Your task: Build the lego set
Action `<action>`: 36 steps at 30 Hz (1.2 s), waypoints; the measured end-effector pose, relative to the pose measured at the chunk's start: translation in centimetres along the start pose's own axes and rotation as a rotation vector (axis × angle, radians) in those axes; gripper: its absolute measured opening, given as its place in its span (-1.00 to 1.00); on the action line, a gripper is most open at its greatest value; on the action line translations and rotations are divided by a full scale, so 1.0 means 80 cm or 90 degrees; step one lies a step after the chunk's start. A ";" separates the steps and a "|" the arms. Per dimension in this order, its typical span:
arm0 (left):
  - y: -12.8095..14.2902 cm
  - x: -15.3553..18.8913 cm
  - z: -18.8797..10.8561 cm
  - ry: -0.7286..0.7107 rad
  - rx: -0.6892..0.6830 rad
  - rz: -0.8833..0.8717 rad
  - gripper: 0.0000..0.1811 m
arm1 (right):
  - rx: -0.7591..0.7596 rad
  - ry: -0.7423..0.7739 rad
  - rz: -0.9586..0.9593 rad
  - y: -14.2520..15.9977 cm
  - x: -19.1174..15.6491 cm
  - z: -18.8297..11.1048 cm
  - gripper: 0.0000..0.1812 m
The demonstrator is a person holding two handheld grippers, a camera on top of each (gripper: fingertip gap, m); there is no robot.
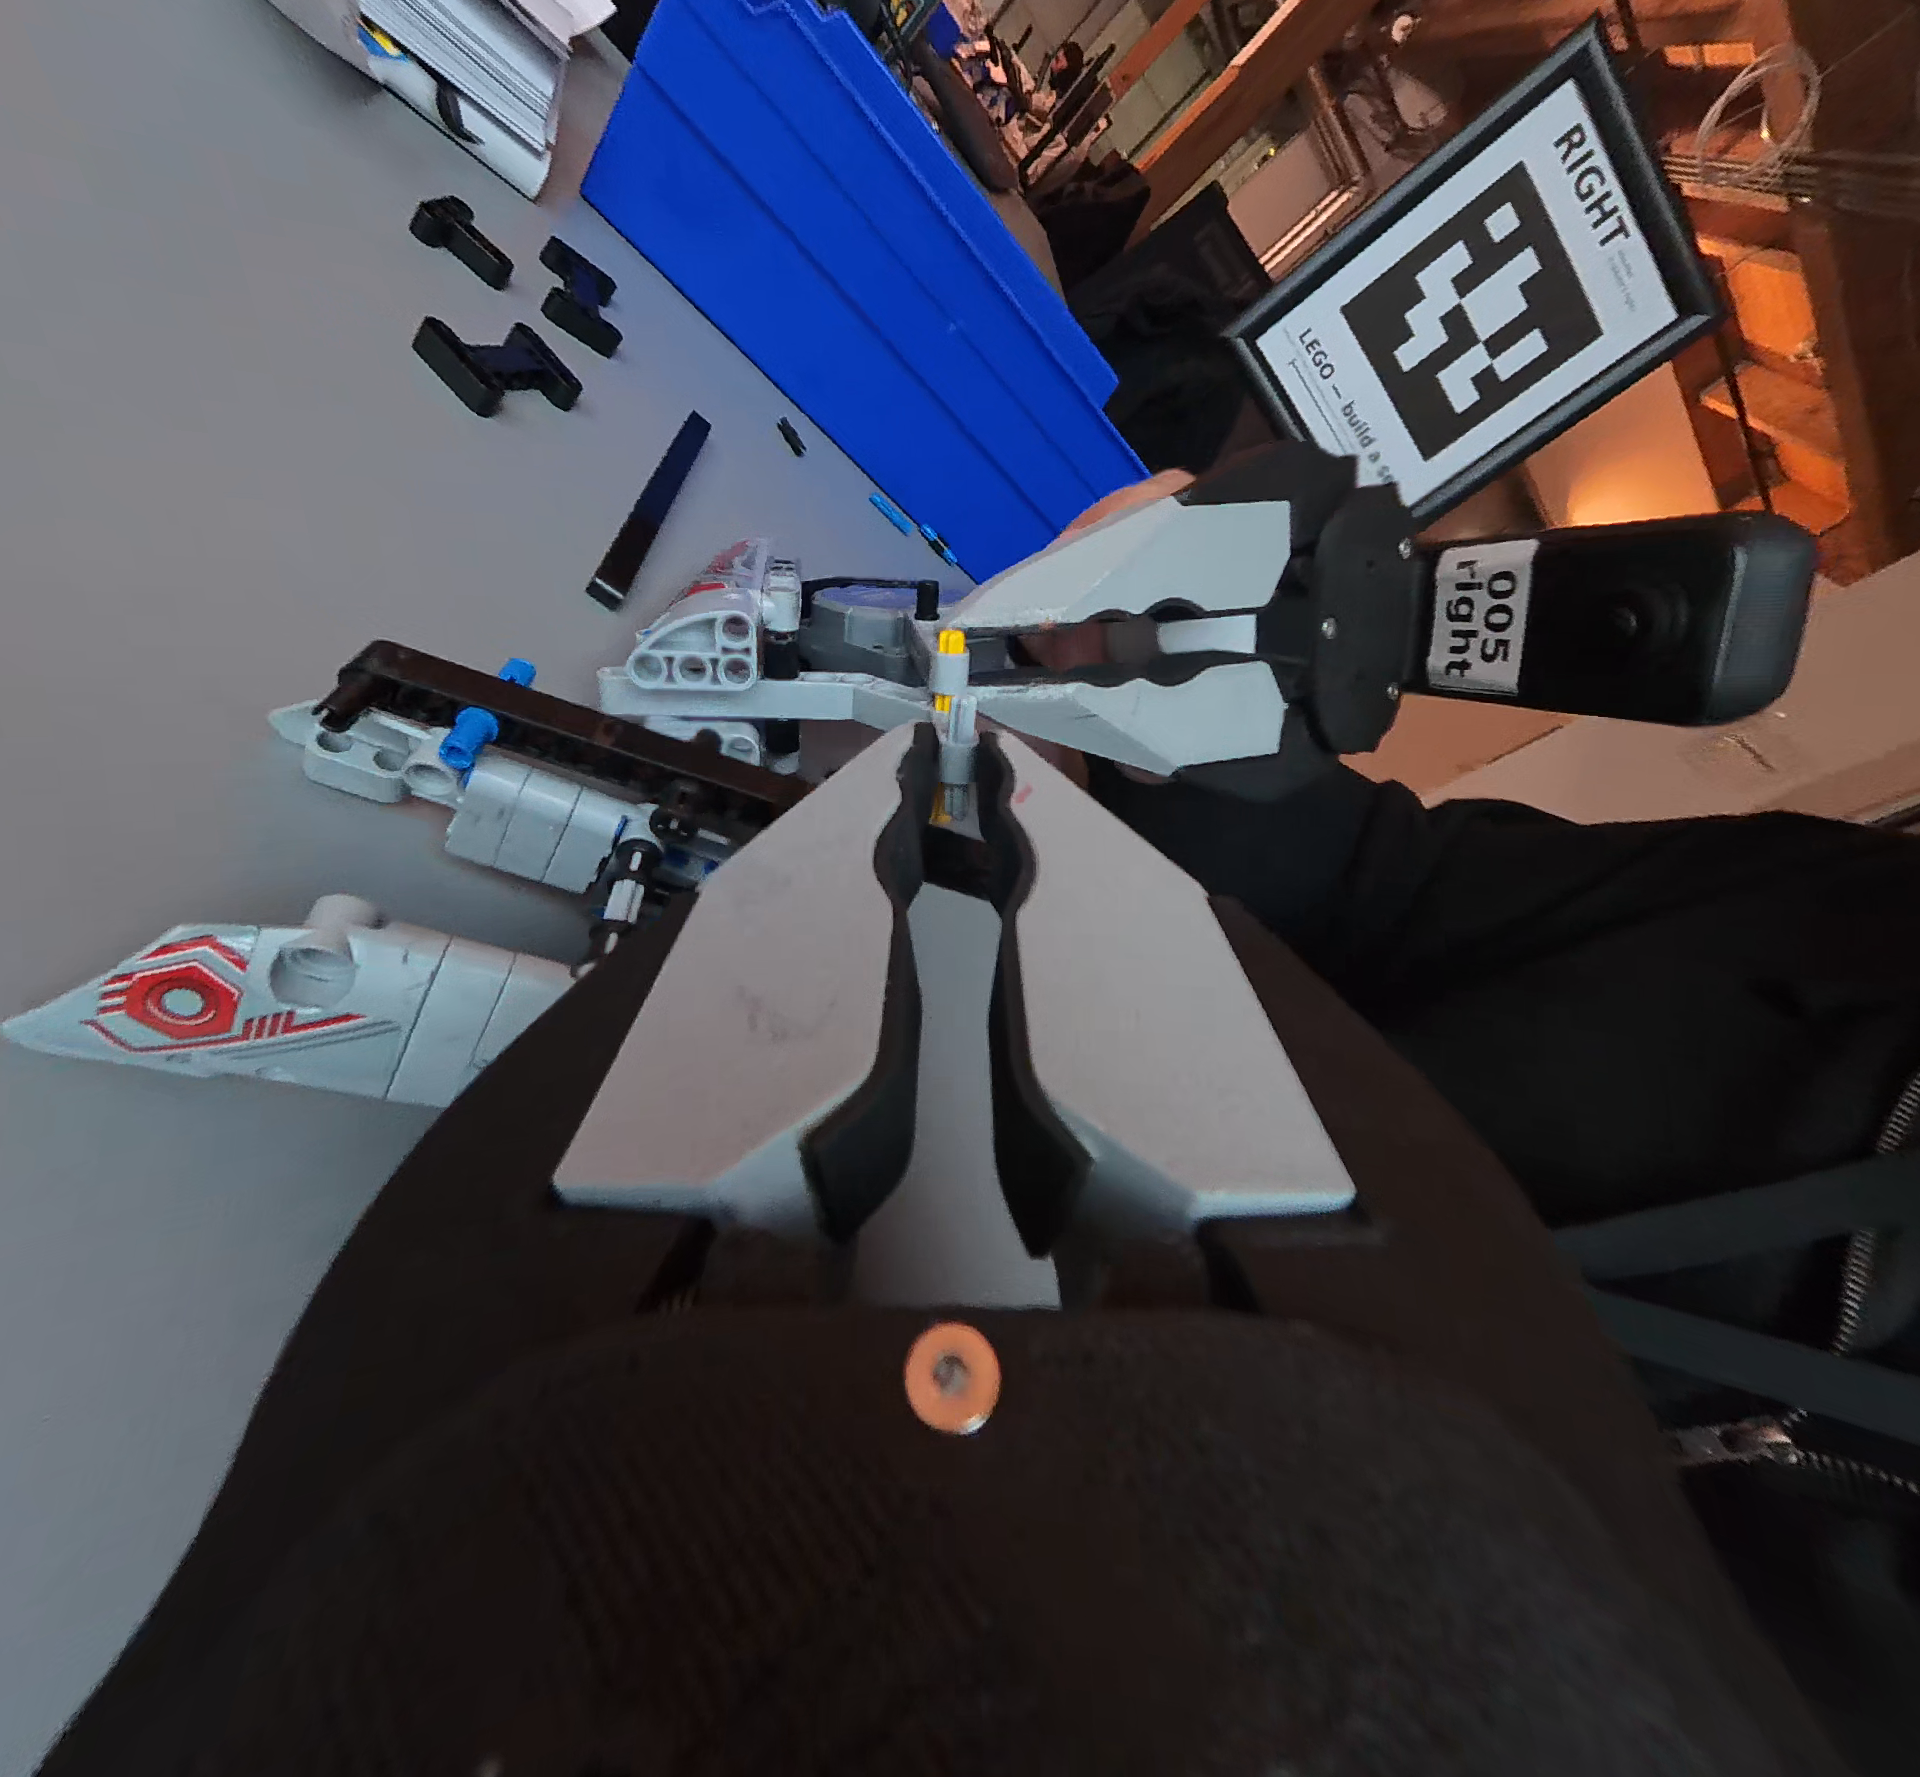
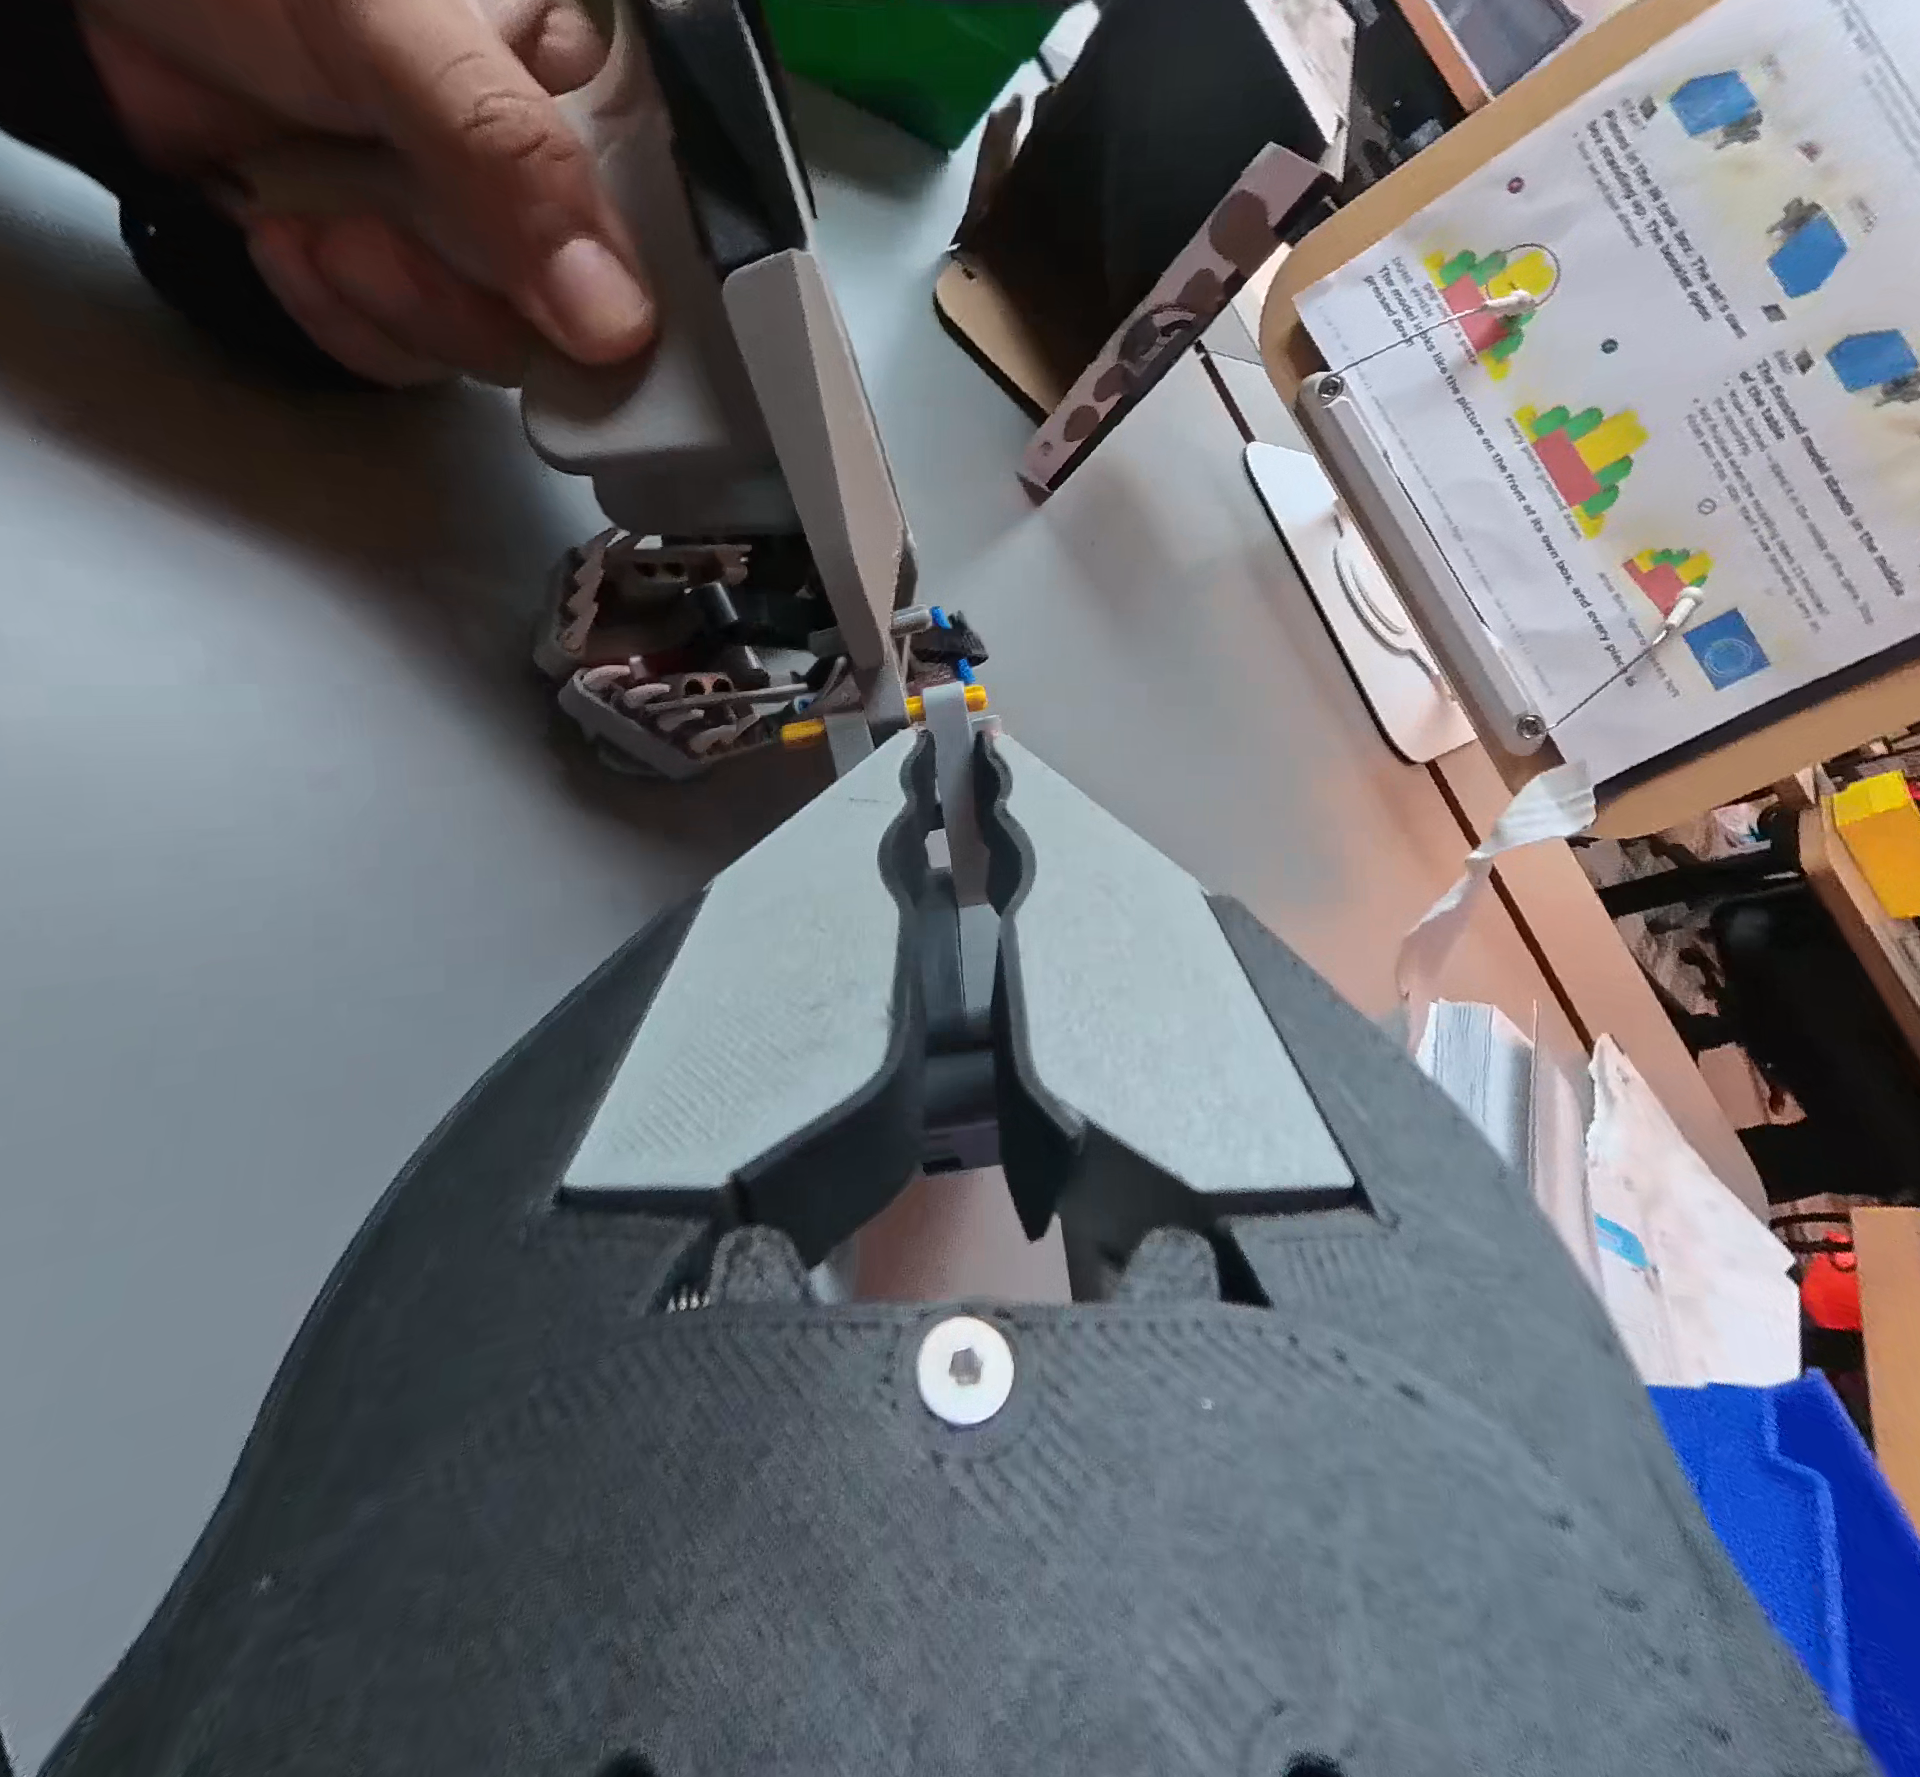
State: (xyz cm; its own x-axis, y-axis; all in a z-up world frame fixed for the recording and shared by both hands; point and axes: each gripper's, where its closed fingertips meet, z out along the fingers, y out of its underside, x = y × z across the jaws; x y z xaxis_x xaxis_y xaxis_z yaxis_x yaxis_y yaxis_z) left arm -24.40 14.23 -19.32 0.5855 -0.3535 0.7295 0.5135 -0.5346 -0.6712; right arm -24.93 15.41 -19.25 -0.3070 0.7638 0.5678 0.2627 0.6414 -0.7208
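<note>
My left tongs (image 1: 951, 759) are pinched on a small grey connector with a yellow axle through it (image 1: 948, 771), gripped right at the tips. My right tongs (image 2: 948, 740) are pressed together on a flat light-grey beam (image 2: 951, 792) that runs back between the fingers, its far end carrying a yellow pin (image 2: 971, 701). The two sets of tongs meet almost tip to tip, at a right angle, with the yellow-and-grey joint between them; in the left wrist view my right tongs (image 1: 961, 662) come in from the right side. In the right wrist view a hand (image 2: 343, 117) wraps the grey handle of my left tongs.

Just behind the joint, the partly built grey lego model (image 1: 727, 657) rests on the pale grey surface (image 1: 208, 532). Nearer to me lie a grey and black assembly with blue pins (image 1: 499, 771) and a white wedge panel with red markings (image 1: 239, 1010). Farther out are a long black beam (image 1: 655, 506), several loose black angular pieces (image 1: 499, 314), and small blue pins (image 1: 894, 514) beside a bright blue plastic bin (image 1: 831, 241). A black-framed card with a square marker (image 1: 1475, 293) stands past the bin. To my right, an illustrated instruction sheet (image 2: 1662, 356) is strapped to a board.
</note>
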 end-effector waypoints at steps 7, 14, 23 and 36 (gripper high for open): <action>-0.008 0.002 0.002 0.022 0.039 -0.040 -0.93 | 0.017 -0.034 -0.012 -0.008 0.003 -0.011 -0.95; -0.006 0.002 0.005 0.041 0.041 -0.076 -0.93 | -0.034 -0.033 -0.128 -0.003 -0.028 -0.013 -0.80; -0.010 0.000 0.003 0.011 0.044 -0.038 -0.93 | -0.064 0.014 -0.213 0.008 -0.024 -0.001 -0.95; -0.015 0.006 0.003 -0.010 0.050 0.013 -0.92 | -0.033 0.001 -0.079 0.005 -0.016 -0.002 -0.95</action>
State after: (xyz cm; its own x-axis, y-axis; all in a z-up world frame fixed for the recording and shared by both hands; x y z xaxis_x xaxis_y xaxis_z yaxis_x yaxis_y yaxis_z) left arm -24.59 14.88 -18.21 0.6055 -0.3513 0.7141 0.5491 -0.4652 -0.6944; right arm -24.24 14.70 -20.22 -0.3394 0.6782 0.6518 0.2702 0.7341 -0.6230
